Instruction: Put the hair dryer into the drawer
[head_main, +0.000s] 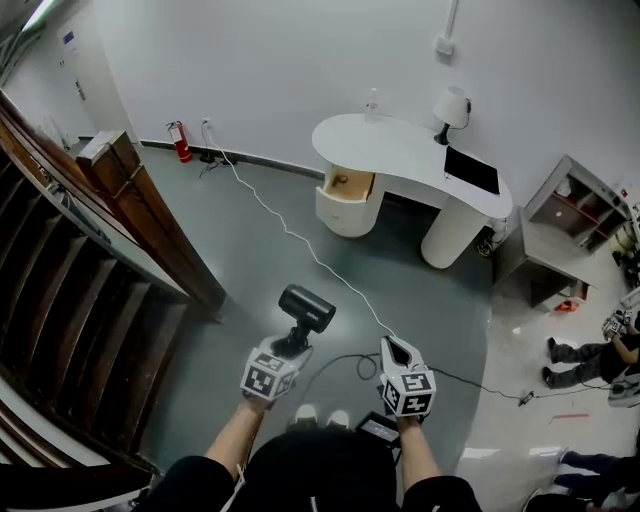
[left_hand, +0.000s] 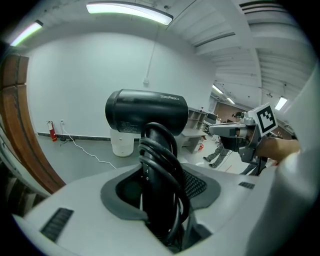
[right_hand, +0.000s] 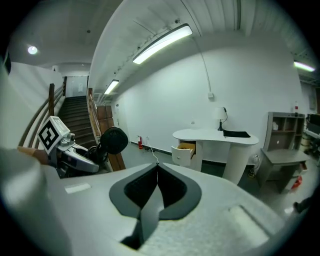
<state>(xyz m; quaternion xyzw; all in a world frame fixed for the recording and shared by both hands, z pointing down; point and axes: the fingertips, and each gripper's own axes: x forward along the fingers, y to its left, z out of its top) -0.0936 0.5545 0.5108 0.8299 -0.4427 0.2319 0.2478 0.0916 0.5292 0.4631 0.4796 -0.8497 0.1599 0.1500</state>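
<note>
A black hair dryer (head_main: 307, 307) with its cord wound round the handle stands upright in my left gripper (head_main: 293, 345), which is shut on the handle. In the left gripper view the hair dryer (left_hand: 146, 112) fills the middle, its handle between the jaws of the left gripper (left_hand: 160, 195). My right gripper (head_main: 395, 347) is held beside it, shut with nothing in it; its jaws meet in the right gripper view (right_hand: 156, 167). The open drawer (head_main: 348, 185) of the white desk (head_main: 400, 150) lies far ahead across the floor, and the drawer (right_hand: 184, 150) shows from the right too.
A wooden staircase (head_main: 70, 260) runs along the left. A white cable (head_main: 290, 235) trails over the grey floor. A lamp (head_main: 450, 108) and a black pad (head_main: 472, 170) sit on the desk. A grey shelf unit (head_main: 565, 225) stands at right, with a seated person (head_main: 590, 355) beyond.
</note>
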